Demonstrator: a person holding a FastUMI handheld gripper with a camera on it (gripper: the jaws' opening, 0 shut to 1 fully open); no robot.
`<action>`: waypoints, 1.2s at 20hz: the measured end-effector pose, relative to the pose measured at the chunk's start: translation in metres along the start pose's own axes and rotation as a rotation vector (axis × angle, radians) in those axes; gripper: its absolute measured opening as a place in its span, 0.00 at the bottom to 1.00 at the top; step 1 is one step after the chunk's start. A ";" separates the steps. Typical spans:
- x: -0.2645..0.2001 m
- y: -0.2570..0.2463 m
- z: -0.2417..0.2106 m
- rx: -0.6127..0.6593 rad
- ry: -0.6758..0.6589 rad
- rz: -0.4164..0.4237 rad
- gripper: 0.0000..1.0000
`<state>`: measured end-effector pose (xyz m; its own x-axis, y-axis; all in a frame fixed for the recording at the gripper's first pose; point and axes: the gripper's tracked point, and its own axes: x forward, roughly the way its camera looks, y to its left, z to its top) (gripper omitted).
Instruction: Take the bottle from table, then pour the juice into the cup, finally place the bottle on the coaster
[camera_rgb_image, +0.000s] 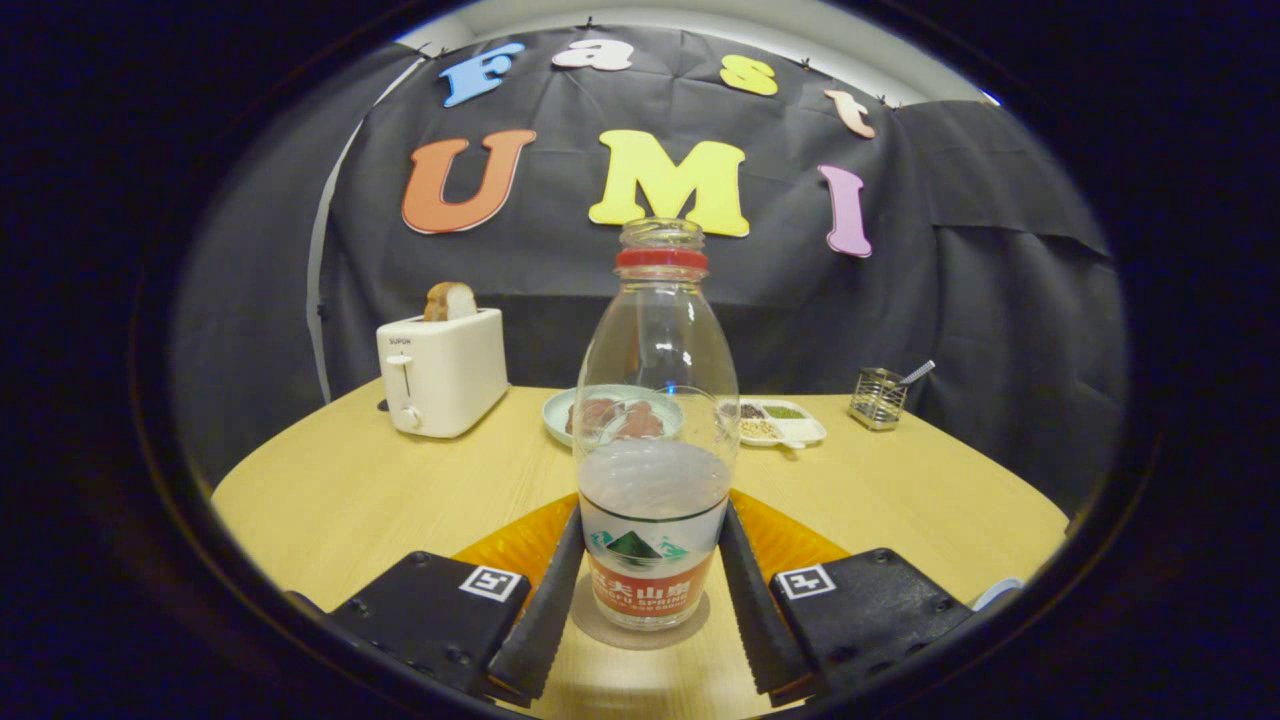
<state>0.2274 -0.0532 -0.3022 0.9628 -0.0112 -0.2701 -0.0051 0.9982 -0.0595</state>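
We see the bottle (655, 430) standing upright at the centre of the frame, between the two fingers (548, 600) of the gripper (652, 530). It is uncapped, with a red ring at the neck, and holds pale liquid up to about the middle. Its base sits on a round coaster (640, 632) on the wooden table (340, 490). The fingers flank the bottle's lower part closely on both sides; we cannot tell whether they press on it or merely stand beside it. Behind the bottle, low in the frame, an orange mat (510, 545) shows on either side of the fingers.

In the middle left stands a white toaster (442, 372) with a slice of bread (450, 301) poking out. Behind the bottle lies a plate (560, 410) with reddish-brown food, partly seen through the glass. Right of it is a small divided tray (785, 424) of grains, and further right a wire holder (878, 397) with a utensil handle sticking out.
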 end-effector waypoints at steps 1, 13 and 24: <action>0.002 0.001 0.000 0.006 -0.003 0.004 0.78; 0.010 0.001 -0.010 0.051 -0.017 0.038 0.83; -0.015 -0.010 0.005 0.049 -0.027 0.021 1.00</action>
<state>0.2141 -0.0631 -0.2928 0.9696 0.0112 -0.2444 -0.0133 0.9999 -0.0071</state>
